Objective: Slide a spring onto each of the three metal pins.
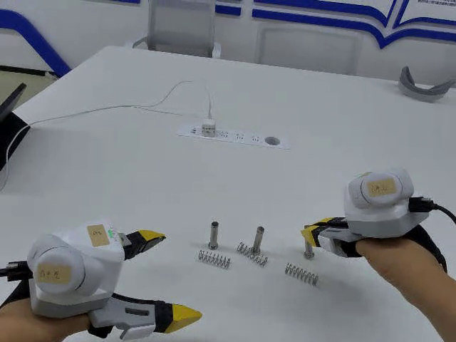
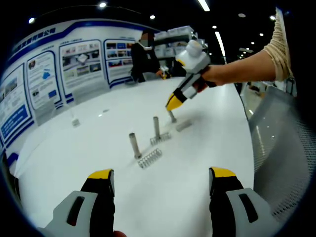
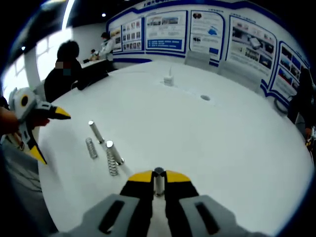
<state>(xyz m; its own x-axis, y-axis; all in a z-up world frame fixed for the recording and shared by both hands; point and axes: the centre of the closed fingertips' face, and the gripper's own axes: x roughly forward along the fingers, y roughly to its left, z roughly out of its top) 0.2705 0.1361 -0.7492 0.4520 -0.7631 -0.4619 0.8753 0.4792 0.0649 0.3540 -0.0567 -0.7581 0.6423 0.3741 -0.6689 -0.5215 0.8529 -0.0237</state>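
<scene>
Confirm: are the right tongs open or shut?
Shut on a pin: in the right gripper view the right tongs close their yellow tips around its top.

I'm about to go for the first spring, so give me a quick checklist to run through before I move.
1. Right gripper shut on the right pin: ok.
2. Left gripper open and empty: ok.
3. Left pin and middle pin upright: ok.
4. Left spring, middle spring and right spring lying loose on the table: ok.
5. Middle spring clear of the middle pin's foot: cannot tell.
6. Any pin carrying a spring: not ok, none yet.
</scene>
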